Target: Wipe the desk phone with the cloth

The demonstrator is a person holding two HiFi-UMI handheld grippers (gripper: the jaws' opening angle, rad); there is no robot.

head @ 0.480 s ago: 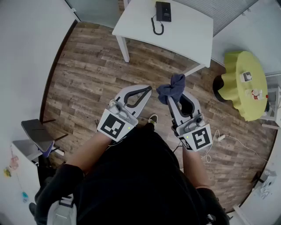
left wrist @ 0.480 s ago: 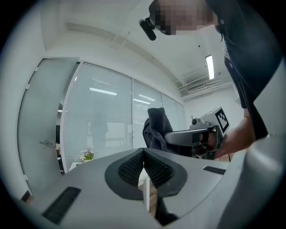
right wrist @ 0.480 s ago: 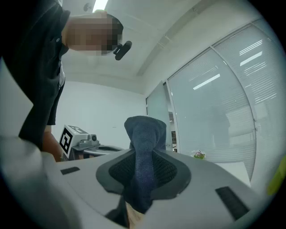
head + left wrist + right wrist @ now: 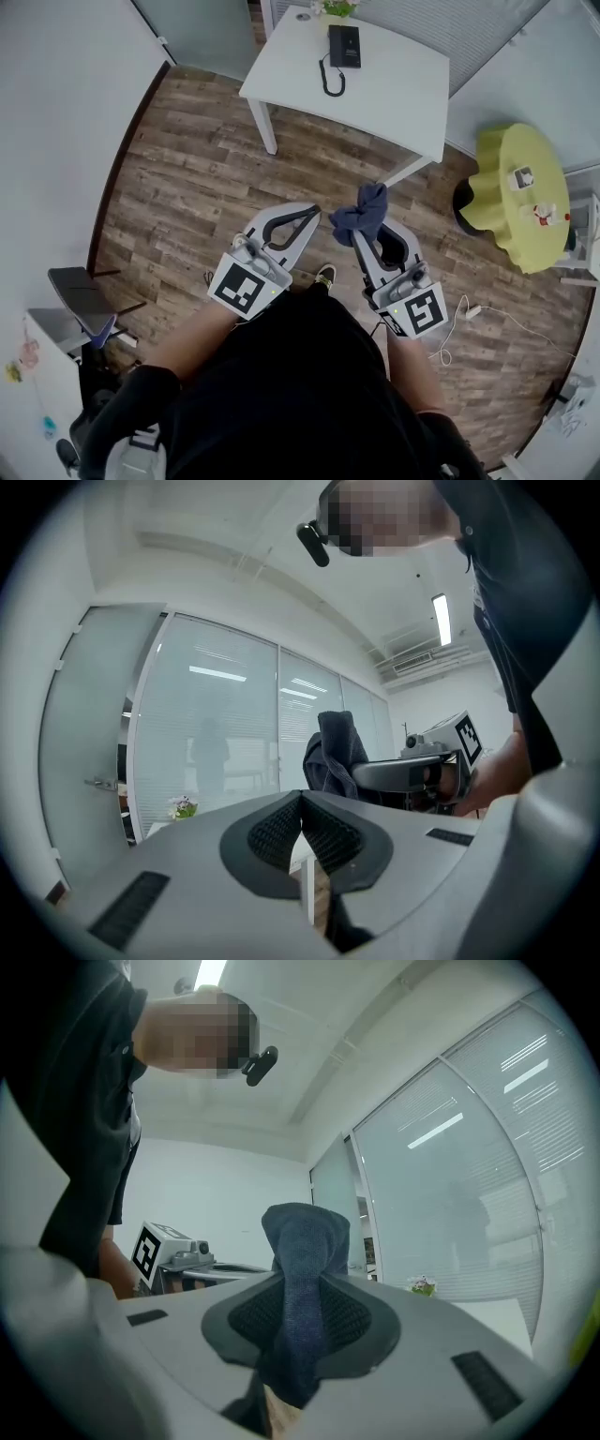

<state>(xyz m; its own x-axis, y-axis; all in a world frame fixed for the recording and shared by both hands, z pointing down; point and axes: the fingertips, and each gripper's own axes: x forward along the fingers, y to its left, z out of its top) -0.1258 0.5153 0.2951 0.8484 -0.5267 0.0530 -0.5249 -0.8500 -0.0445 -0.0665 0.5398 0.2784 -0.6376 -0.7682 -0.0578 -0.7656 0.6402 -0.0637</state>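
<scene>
– what are your right fingers [image 4: 349, 1321] doing?
– they're closed on the cloth [image 4: 302, 1269]. it's dark blue, pinched between my two ribbed pads. a bunch of it stands up past the fingertips and a tail hangs down behind them.
– and your left fingers [image 4: 279, 834]?
– pressed together, pad against pad, with nothing between them.
– how do the two pairs sit against each other?
– side by side in front of me, both pointing away from my body. the tips lean in toward one another. the cloth's bunch is just to the right of my left fingertips. i can't tell whether it touches them.
– where's the desk phone [image 4: 344, 45]?
– well ahead of both pairs of fingers, far beyond the tips and a little nearer the right pair's line. it's black and lies flat on the white surface [image 4: 394, 89], toward that surface's far side.
– anything attached to it?
– its coiled cord [image 4: 331, 80] loops off the left side of the phone and curls back toward my fingers, ending on the surface.
– what lies between the fingers and the phone?
– wooden floor [image 4: 187, 169], and then the near edge of the surface. nothing of mine touches the phone or the surface.
– and off to the sides?
– a round yellow-green table [image 4: 516, 187] stands far right of my right fingers. a small plant [image 4: 334, 7] sits just past the phone.
</scene>
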